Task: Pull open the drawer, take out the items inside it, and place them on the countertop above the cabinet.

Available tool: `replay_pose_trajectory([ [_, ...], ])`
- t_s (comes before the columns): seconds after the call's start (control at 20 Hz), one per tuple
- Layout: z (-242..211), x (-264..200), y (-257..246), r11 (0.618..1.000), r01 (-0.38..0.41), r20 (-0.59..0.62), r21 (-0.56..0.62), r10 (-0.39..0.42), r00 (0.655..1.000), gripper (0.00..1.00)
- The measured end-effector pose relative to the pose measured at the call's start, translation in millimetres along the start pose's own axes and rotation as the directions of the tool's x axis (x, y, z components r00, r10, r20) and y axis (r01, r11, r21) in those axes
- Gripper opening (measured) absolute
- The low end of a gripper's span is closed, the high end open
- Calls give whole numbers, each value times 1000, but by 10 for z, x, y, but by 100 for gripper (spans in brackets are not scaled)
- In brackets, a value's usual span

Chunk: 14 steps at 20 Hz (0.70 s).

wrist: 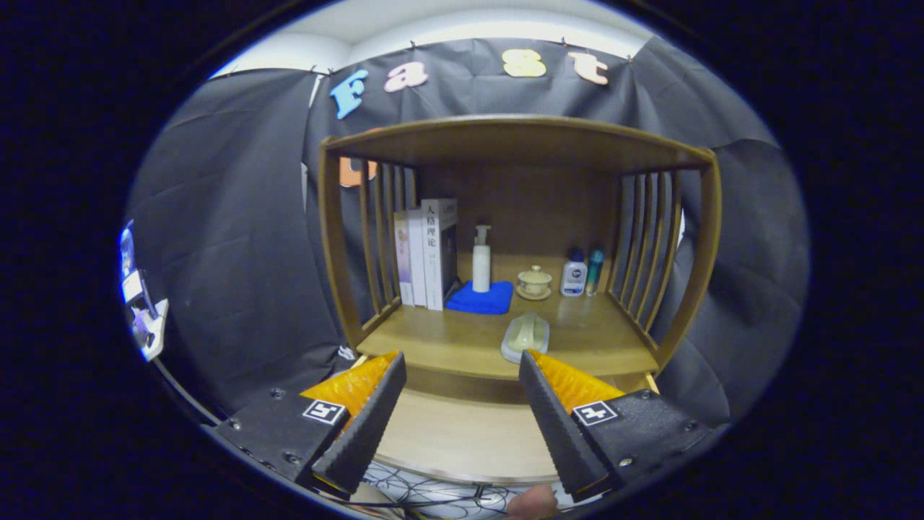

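Note:
My gripper point(462, 368) is open, its two black-and-orange fingers point(368, 412) spread wide with nothing between them. Below and between them lies the pulled-open drawer point(455, 433), its pale wooden bottom bare where I can see it. Just beyond the fingers is the cabinet's wooden countertop point(447, 339). A pale green-and-white oblong item point(525, 336) rests on the countertop near its front edge, just ahead of the right finger.
On the countertop further back stand three books point(427, 253), a white pump bottle point(481, 260) on a blue cloth point(480, 297), a lidded cup on a saucer point(534, 282) and two small bottles point(581, 273). Slatted side walls and a top board point(512, 141) enclose the shelf.

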<state>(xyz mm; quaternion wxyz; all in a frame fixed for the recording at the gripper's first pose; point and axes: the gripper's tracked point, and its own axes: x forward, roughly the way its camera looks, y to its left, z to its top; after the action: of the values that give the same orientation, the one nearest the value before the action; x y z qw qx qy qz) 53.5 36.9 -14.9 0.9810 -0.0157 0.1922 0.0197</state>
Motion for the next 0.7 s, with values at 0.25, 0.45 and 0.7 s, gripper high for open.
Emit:
replay_pose_trajectory([
  [0.25, -193, -375, 73, 999, 5, 108, -44, 0, 994, 99],
  [0.45, -485, -527, 78, 999, 7, 158, -39, -1, 987, 99],
  [0.7, -865, -546, -61, 999, 40, 217, -11, -37, 976, 99],
])
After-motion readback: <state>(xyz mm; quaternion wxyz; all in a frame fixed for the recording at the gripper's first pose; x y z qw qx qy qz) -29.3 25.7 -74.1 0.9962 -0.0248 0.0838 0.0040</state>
